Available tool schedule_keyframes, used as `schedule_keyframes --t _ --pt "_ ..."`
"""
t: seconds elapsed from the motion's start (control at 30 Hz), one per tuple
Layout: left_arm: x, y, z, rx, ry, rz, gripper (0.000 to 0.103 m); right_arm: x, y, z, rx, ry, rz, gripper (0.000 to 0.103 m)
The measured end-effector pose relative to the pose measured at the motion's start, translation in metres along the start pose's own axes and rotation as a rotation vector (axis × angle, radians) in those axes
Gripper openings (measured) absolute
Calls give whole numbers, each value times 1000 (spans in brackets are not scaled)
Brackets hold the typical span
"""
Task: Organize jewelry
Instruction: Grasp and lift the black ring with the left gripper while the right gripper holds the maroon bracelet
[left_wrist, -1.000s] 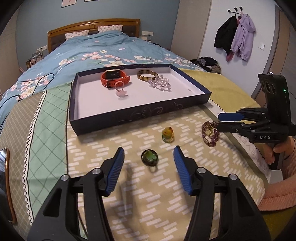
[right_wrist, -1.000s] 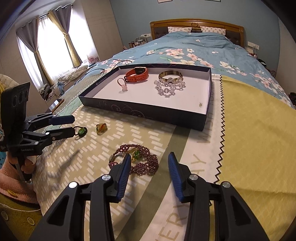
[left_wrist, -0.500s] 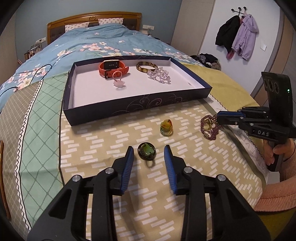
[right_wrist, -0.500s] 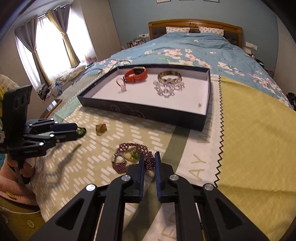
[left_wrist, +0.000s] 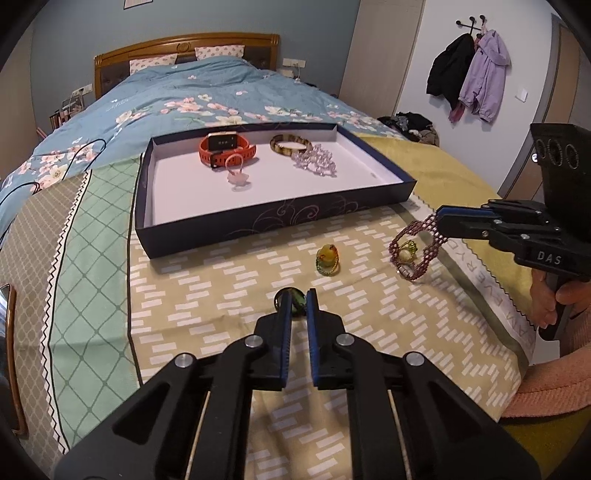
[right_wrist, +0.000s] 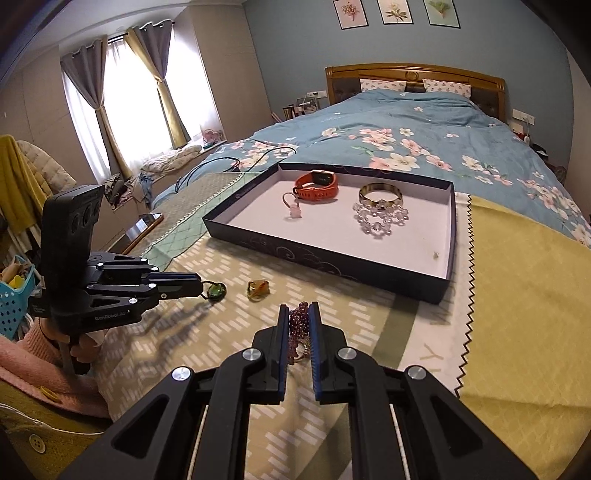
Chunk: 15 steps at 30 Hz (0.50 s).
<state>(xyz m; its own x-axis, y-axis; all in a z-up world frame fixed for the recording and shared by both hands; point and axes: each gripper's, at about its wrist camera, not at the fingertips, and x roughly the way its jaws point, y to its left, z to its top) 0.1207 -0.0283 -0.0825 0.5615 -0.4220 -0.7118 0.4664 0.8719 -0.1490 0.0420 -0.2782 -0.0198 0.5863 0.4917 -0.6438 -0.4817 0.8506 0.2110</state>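
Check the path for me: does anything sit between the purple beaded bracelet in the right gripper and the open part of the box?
Only the box's near wall; the purple beaded bracelet in the right gripper must clear it. The white floor behind it is bare.

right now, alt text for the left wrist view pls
Left hand-held gripper shut on a green ring on a patterned bedspread, a yellow ring just beyond. At right, the right hand-held gripper holds a purple bracelet. Behind, a dark tray holds an orange watch, bangle and clear bead bracelet.
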Motion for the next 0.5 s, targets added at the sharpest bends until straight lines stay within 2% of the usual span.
schedule_keyframes --t 0.27,0.33,0.37,0.43,0.5 --pt "-11 6 -1 -21 -10 -42 6 0 5 5 -5 -15 33 9" --pt "-11 5 -3 -18 -3 -50 26 2 5 4 -1 -11 38 9" --pt "-10 4 -3 -17 -4 -32 48 3 5 4 1 -9 41 9" --pt "-5 2 -3 -5 2 -23 43 4 4 3 7 -6 45 9" --pt "1 1 -2 -7 13 -24 32 5 4 3 12 -4 49 9"
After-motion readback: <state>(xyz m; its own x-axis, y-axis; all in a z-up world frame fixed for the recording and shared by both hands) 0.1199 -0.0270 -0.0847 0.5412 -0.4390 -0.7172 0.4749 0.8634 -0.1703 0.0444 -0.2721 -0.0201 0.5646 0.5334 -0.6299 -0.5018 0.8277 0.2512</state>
